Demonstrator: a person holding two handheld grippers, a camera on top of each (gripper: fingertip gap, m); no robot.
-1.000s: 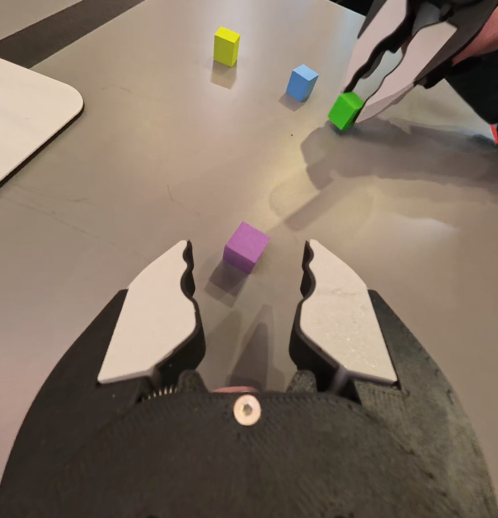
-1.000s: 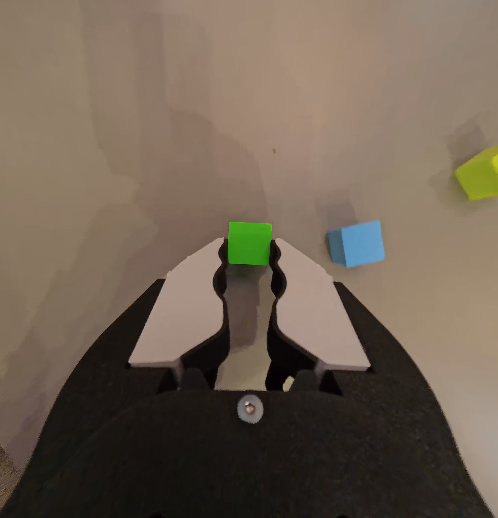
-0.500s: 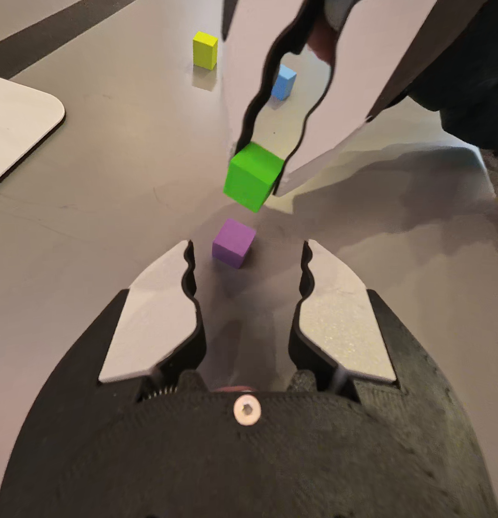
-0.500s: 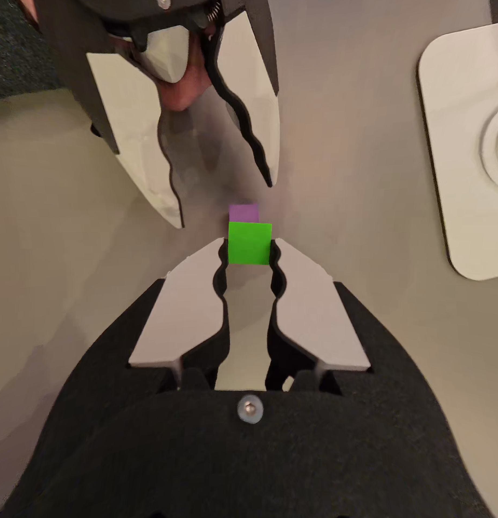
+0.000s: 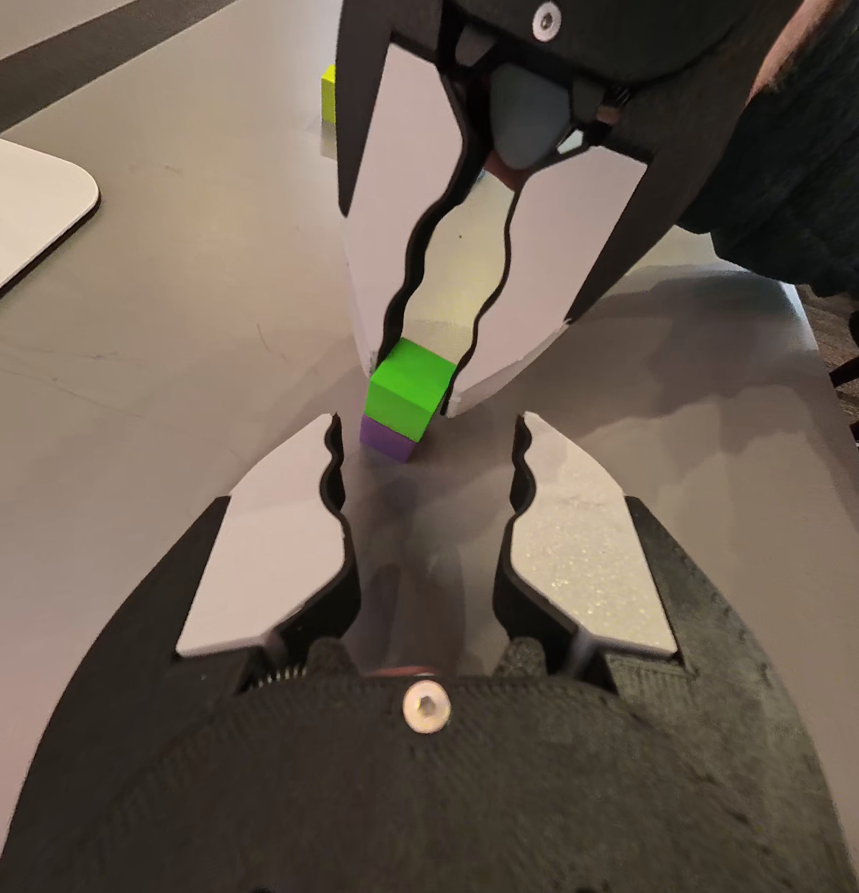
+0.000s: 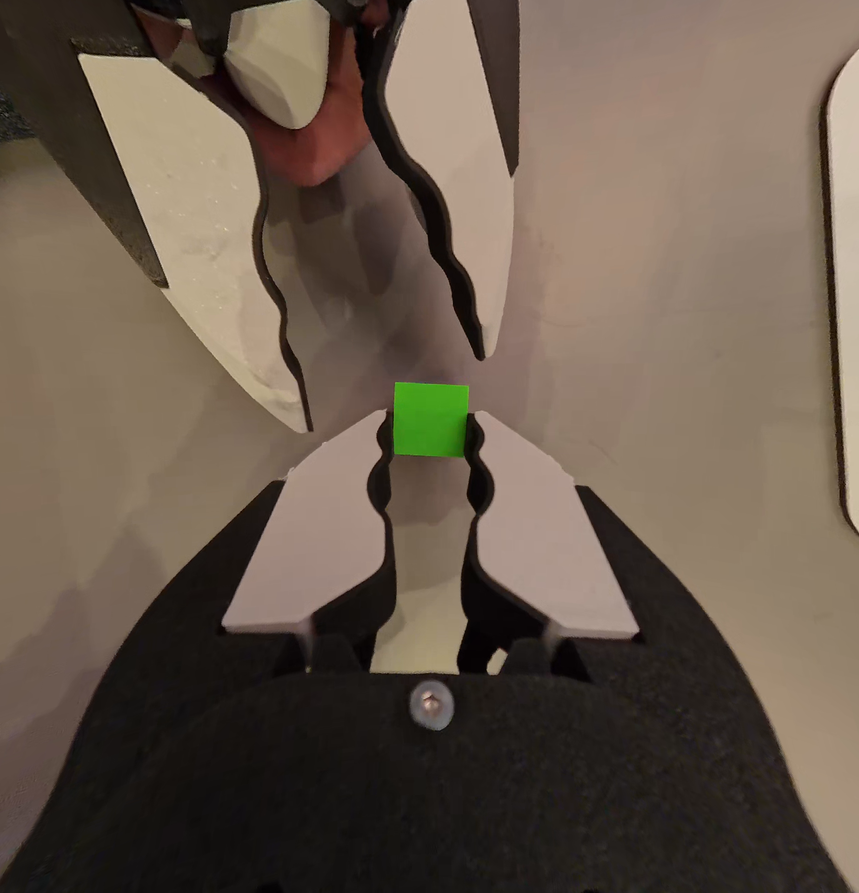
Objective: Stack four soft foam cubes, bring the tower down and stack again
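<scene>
While the left wrist view looked forward over a grey table [image 5: 127, 386], the left gripper [image 5: 427, 425] sat low in the foreground with its jaws spread wide and nothing between them. Just past its tips, a green cube [image 5: 408, 386] rested on, or was just touching, a purple cube [image 5: 384, 442]. The green one sat slightly skewed over the purple one, overhanging toward the right. The right gripper [image 5: 413, 381] reached down from the top of the picture, and its two fingers pressed against the green cube's sides. Far behind, a sliver of a yellow cube [image 5: 328, 92] showed on the table, well apart from the pair. A white board [image 5: 26, 212] lay at the left edge. No blue cube could be seen in this view.

From the right wrist view, looking almost straight down, the right gripper [image 6: 429, 420] was clamped on the green cube [image 6: 429, 418], pads against both sides. The purple cube was hidden beneath it. The left gripper [image 6: 393, 386] hung above in the picture, open and empty, just beside the stack. The white board [image 6: 852, 290] showed at the right edge.

Judged from this, the first stack looked barely begun: the second cube was being set down and not yet released. Two more cubes remained to add, then the toppling and the whole second stack.
</scene>
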